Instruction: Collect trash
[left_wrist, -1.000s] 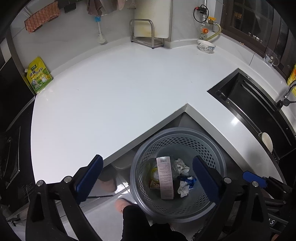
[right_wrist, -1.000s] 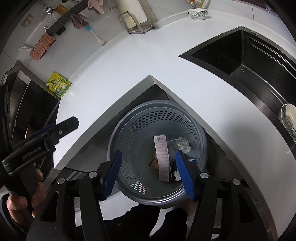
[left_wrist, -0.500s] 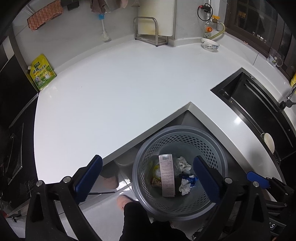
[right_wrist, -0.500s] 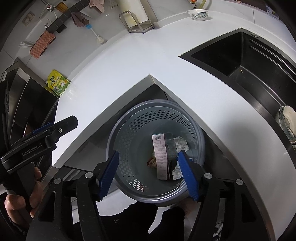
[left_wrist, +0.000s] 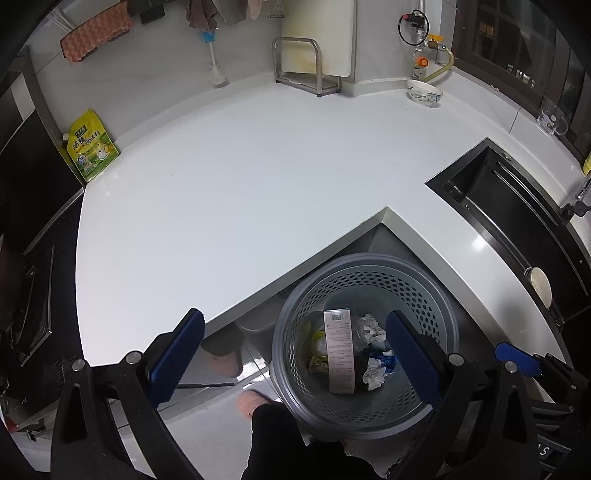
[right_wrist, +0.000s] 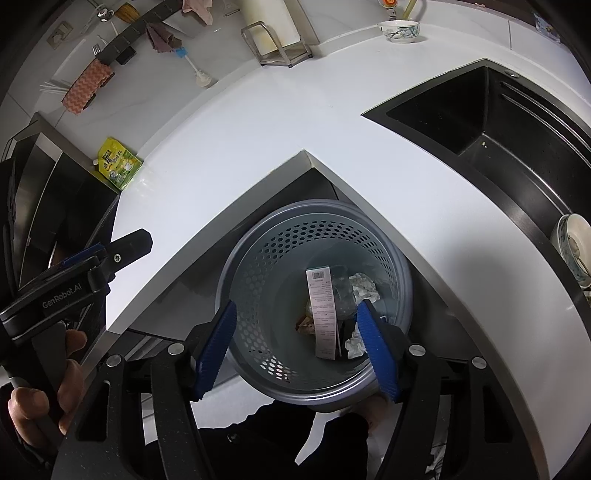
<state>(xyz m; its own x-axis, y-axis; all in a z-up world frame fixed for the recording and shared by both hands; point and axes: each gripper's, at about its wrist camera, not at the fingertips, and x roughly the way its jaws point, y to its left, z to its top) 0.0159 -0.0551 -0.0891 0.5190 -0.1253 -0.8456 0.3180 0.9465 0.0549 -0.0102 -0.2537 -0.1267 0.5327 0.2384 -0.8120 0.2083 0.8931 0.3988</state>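
Left wrist view
- Left gripper (left_wrist: 295, 354): we see its blue pads spread wide, with nothing between them.
- Bin (left_wrist: 428, 273): our grey perforated basket stands on the floor, tucked at the inner corner of the white counter (left_wrist: 229, 192).
- Trash: a long box with a barcode (left_wrist: 340, 350) lies in the bin, with crumpled white tissue (left_wrist: 373, 328) beside it and a blue scrap (left_wrist: 384, 356) nearby.
- Counter items: a yellow-green pouch (left_wrist: 92, 147) at the left wall, a bowl (left_wrist: 424, 92) at the back.
- Sink (left_wrist: 517, 210): dark, set in the counter at right.

Right wrist view
- Right gripper (right_wrist: 297, 349): we see the jaws wide apart over the bin (right_wrist: 258, 240), gripping nothing.
- Trash: the box (right_wrist: 321, 310) and tissue (right_wrist: 364, 286) lie inside the bin.
- Left hand (right_wrist: 44, 387): grasps the other tool's handle at the left edge.
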